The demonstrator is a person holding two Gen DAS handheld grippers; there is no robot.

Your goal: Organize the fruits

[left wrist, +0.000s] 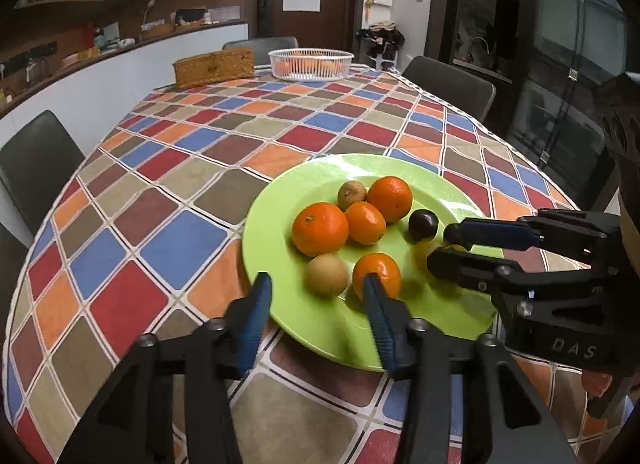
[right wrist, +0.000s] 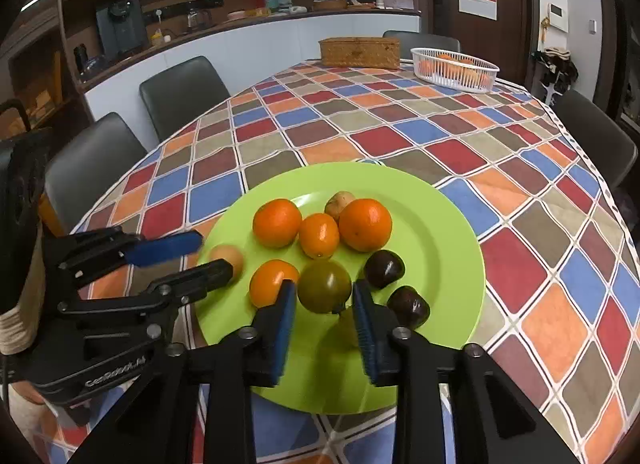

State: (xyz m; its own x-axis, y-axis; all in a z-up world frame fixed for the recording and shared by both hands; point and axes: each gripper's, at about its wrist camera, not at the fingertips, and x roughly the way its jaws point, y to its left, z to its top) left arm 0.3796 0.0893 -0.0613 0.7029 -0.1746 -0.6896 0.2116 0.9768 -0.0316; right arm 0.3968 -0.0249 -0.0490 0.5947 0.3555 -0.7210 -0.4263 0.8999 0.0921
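Green plate (right wrist: 448, 232): it lay on the near part of the table and held all the loose fruit.
Oranges: four were on the plate; three (right wrist: 365, 224) sat close together towards its far side, with a small brownish fruit (right wrist: 339, 202) just behind them, and a fourth (right wrist: 269, 282) lay nearer the grippers.
Green-brown tomato (right wrist: 324, 291): it lay near the plate's front edge, beside the fourth orange.
Dark plums: two (right wrist: 383, 268) lay to the right of the tomato.
Tan round fruit (left wrist: 326, 274): it lay at the plate's left side, next to the fourth orange.
Right gripper (right wrist: 324, 306): its blue pads stood apart on both sides of the tomato, with a gap on each side, so they gripped nothing.
Left gripper (left wrist: 316, 284): its fingers were spread around the tan fruit and did not press it.
Tablecloth (left wrist: 192, 168): checked in red, blue, orange and brown.
White basket (left wrist: 310, 63): at the far end of the table, with oranges inside.
Wicker box (left wrist: 214, 67): just beside the basket.
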